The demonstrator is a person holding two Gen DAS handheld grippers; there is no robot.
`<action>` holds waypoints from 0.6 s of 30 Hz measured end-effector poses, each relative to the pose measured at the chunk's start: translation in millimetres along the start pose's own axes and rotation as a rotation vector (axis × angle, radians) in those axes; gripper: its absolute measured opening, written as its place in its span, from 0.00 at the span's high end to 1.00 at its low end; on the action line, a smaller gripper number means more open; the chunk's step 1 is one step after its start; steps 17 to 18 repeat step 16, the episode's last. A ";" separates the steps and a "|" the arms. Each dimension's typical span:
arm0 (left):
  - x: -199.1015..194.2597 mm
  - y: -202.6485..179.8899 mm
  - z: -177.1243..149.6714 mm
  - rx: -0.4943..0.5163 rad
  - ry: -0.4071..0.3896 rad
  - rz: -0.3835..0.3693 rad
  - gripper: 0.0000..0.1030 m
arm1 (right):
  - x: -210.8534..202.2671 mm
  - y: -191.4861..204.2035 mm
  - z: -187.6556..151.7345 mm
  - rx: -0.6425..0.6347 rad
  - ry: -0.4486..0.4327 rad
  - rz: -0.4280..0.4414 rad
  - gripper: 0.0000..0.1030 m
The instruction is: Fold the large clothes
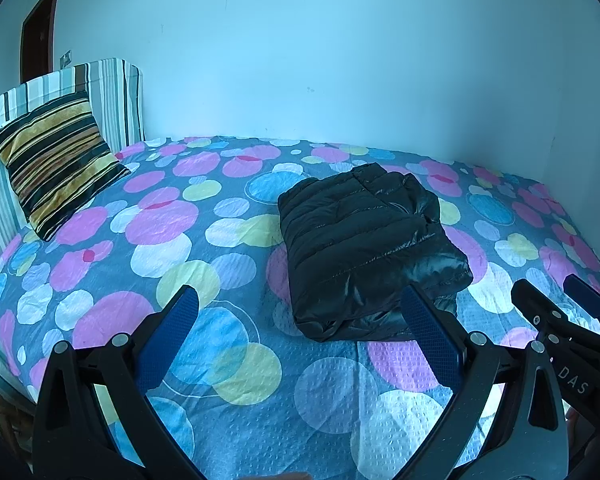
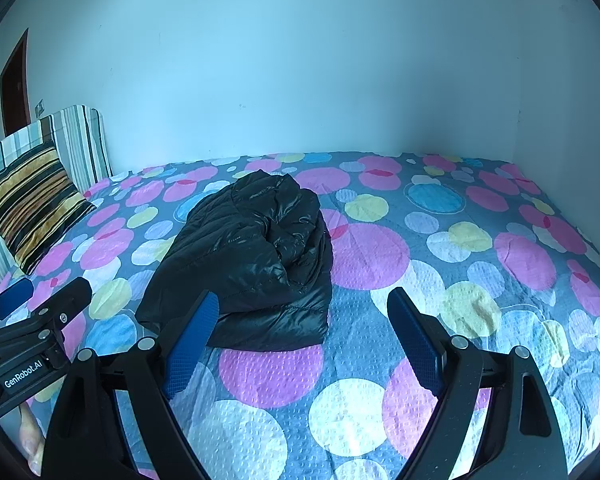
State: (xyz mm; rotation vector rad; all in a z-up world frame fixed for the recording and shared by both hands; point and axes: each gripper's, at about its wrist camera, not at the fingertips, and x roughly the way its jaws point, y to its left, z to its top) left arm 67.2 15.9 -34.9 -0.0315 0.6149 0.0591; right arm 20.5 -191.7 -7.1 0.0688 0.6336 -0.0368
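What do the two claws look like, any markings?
Both are black plastic frames with silver rivets and two fingers lined with blue textured pads. The left claw reads "GenRobot.AI" in white on its side in the right wrist view; the right claw shows "DAS" in the left wrist view. No cables or sleeves visible.

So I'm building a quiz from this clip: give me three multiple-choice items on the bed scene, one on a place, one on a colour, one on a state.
1. Where does the striped cushion sit?
A. on the jacket
B. against the striped headboard
C. on the floor

2. What colour is the puffer jacket?
A. black
B. red
C. white

3. How does the left gripper stand?
A. shut on the jacket
B. shut on the bedsheet
C. open, holding nothing

Key: 1 B, the cushion leans on the headboard; 2 A, its quilted fabric is glossy black; 3 C, the bedsheet shows between its spread fingers.
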 end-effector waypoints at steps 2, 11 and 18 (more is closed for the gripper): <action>0.4 0.6 -0.2 -0.005 -0.004 0.000 0.02 | 0.3 -0.2 0.6 -0.001 0.001 0.001 0.18; 11.0 13.3 -0.6 -0.023 -0.015 0.041 0.02 | 2.2 -2.2 0.5 -0.003 0.002 0.012 0.18; 44.5 36.0 -4.0 -0.036 0.063 0.048 0.02 | 9.0 -8.6 3.7 0.009 0.010 0.025 0.18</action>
